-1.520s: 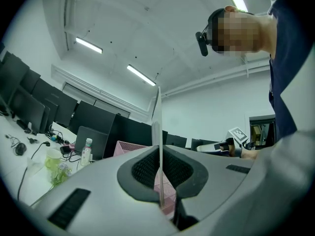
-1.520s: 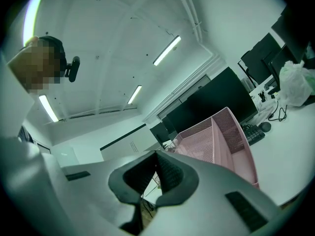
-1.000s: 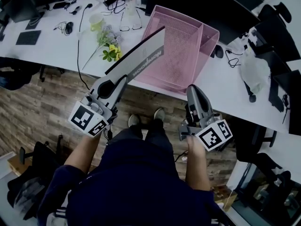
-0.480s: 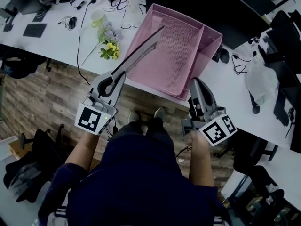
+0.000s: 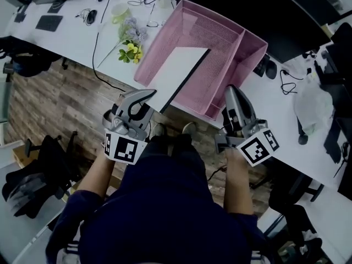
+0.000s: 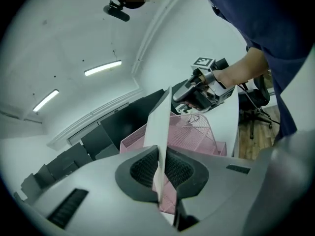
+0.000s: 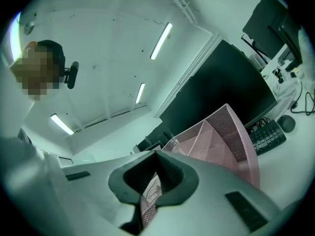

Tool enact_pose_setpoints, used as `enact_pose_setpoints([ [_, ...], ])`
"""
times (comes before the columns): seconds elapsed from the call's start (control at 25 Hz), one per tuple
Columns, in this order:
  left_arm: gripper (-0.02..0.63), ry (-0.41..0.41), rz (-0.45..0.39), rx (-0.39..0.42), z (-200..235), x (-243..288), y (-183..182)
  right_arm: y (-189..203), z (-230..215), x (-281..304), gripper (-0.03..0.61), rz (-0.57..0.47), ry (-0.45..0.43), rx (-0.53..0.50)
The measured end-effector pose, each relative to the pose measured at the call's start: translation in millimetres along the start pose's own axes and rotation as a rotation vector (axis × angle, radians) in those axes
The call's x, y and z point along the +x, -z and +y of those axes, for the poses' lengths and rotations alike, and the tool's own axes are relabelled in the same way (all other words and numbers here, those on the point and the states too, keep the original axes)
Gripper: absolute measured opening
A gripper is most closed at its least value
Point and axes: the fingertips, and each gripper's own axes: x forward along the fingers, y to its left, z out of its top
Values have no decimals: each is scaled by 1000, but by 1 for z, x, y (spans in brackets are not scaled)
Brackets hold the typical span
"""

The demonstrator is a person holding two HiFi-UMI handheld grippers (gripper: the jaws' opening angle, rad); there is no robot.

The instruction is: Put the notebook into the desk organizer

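In the head view, the left gripper (image 5: 149,95) holds the notebook (image 5: 179,73) by its near edge. Its long axis runs toward 1 o'clock, lying flat over the large bay of the desk organizer (image 5: 220,22). The right gripper (image 5: 233,91) waits at 3 o'clock, farther off. The left gripper view shows pads pinching the cover. The right gripper view shows jaws pressed together, empty.

White notebook (image 5: 179,73) tilted over pink mesh desk organizer (image 5: 236,43)
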Motion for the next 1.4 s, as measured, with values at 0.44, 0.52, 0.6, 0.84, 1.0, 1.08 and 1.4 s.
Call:
enact_pose_setpoints([
  [0.44, 79, 92, 57, 22, -36, 10, 11, 12, -9, -17, 5, 3, 8, 35],
  [0.52, 86, 104, 69, 23, -40, 12, 13, 13, -11, -21, 5, -1, 17, 36],
  [0.6, 96, 114, 82, 21, -45, 14, 16, 14, -13, -26, 4, -5, 25, 39],
  [0.84, 207, 169, 127, 5, -60, 18, 24, 21, -14, -35, 5, -8, 40, 53],
  [1.0, 292, 191, 126, -8, -66, 19, 28, 25, -14, -37, 5, -11, 47, 57],
  [1.08, 319, 186, 122, -22, -67, 18, 30, 28, -14, -40, 5, -9, 54, 59],
  [1.4, 341, 173, 88, -42, -65, 7, 30, 40, -4, -40, 5, -3, 61, 56],
])
